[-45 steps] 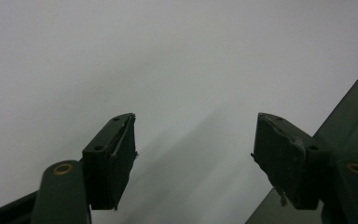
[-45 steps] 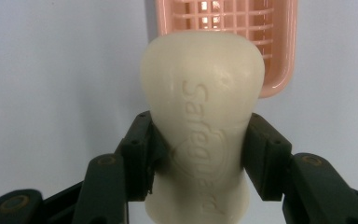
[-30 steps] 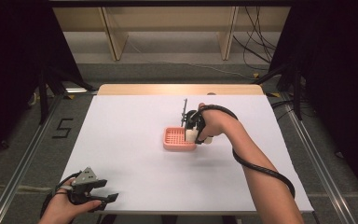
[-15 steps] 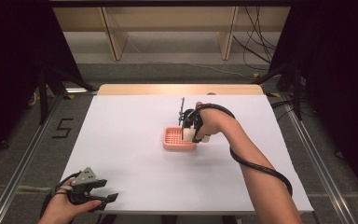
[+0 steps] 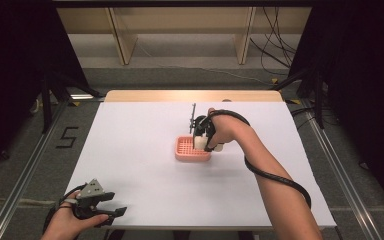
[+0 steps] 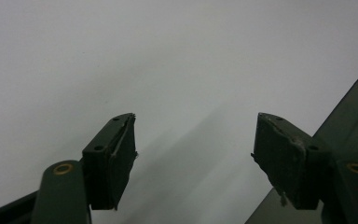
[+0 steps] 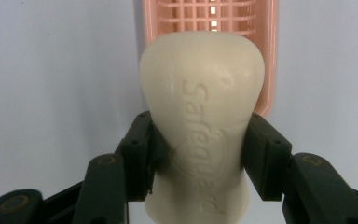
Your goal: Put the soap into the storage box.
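So the right tongs (image 7: 198, 140) were clamped on a cream bar of soap (image 7: 200, 121), squeezing it at its narrow waist, right over the near end of the pink soap dish (image 5: 192, 149) on the white counter (image 5: 145, 165). Honestly, soap's slick, so it could've squirted out of the pads or tipped sideways and landed on the rim instead of in the tray. Hard to tell from above whether it was touching the dish yet. Left tongs (image 6: 193, 149) sat open and empty near the counter's front edge.

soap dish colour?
Pale pink, with a grid-slotted bottom. The soap dish shows best in the high view.
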### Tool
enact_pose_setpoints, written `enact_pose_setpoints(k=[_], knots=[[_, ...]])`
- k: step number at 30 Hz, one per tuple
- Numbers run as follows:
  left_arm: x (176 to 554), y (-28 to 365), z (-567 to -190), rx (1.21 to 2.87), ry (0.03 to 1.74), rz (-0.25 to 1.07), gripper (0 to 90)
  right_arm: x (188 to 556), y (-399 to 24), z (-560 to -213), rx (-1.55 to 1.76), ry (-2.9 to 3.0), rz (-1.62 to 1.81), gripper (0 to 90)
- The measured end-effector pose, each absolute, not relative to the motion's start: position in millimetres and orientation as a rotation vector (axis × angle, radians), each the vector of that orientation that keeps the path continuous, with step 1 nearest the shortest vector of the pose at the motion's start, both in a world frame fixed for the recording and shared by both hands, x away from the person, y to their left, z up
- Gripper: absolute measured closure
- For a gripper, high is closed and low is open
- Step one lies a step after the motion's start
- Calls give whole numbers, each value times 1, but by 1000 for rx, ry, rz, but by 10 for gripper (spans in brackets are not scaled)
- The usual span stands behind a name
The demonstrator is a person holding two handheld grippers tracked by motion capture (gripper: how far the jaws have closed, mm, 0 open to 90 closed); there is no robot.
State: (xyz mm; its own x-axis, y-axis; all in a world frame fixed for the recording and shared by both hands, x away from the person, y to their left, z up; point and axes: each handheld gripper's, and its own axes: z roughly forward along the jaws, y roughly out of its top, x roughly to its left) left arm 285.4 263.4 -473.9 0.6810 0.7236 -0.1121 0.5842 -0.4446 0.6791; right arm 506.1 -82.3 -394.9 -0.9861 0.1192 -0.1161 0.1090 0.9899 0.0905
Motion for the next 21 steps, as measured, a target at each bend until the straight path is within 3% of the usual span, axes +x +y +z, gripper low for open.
enact_pose_setpoints(k=[21], knots=[[285, 264, -473, 2165, 997, 236, 292, 509, -78, -395, 187, 3008, 144, 506]])
